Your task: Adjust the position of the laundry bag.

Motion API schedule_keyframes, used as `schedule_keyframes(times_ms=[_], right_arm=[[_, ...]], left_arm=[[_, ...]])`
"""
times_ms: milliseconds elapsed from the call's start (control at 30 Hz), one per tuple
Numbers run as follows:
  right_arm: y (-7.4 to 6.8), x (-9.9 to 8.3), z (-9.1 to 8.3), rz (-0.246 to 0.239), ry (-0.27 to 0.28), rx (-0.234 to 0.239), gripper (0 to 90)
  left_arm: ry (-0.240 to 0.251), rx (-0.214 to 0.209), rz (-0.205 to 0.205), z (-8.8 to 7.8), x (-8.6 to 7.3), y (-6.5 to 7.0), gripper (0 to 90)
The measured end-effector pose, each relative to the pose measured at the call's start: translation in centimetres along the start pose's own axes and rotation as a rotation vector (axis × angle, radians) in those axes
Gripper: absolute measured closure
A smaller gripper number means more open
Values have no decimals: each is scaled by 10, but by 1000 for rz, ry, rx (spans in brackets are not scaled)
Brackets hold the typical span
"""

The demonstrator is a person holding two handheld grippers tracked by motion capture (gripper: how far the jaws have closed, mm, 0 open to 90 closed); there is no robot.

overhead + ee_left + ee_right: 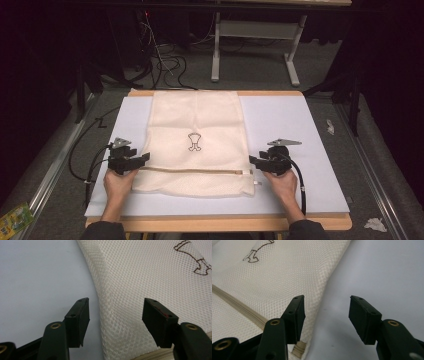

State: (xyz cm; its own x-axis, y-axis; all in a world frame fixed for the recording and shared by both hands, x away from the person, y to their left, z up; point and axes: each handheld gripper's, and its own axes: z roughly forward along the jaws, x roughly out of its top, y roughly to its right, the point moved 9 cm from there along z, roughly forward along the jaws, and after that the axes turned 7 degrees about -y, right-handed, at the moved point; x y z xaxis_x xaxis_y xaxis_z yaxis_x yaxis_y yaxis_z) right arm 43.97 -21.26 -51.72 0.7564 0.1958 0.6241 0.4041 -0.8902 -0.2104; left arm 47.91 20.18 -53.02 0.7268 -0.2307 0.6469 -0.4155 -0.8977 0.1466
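Mat (295,135) is covered mid-table by mesh bag (195,125), laid flat, zip (195,170) near the person. Left gripper (142,159) is held released astride the bag's left edge; right gripper (255,161) released at its right edge, nothing grasped.

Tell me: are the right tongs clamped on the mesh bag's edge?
No. In the right gripper view the right tongs stand open over the edge of the mesh bag, pads not pressing on it.

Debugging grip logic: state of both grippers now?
Left gripper: open, jaws straddling the mesh bag's left edge.
Right gripper: open, holding nothing, at the bag's right edge.
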Motion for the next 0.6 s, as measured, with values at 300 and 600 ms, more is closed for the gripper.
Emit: schedule_keyframes(times_ms=[300, 600], right_arm=[[-9, 3, 16, 8, -45, 19, 473], [-18, 6, 32, 30, -90, 38, 561]], left_arm=[[-33, -4, -1, 6, -2, 3, 387], [-63, -4, -1, 13, -1, 6, 480]])
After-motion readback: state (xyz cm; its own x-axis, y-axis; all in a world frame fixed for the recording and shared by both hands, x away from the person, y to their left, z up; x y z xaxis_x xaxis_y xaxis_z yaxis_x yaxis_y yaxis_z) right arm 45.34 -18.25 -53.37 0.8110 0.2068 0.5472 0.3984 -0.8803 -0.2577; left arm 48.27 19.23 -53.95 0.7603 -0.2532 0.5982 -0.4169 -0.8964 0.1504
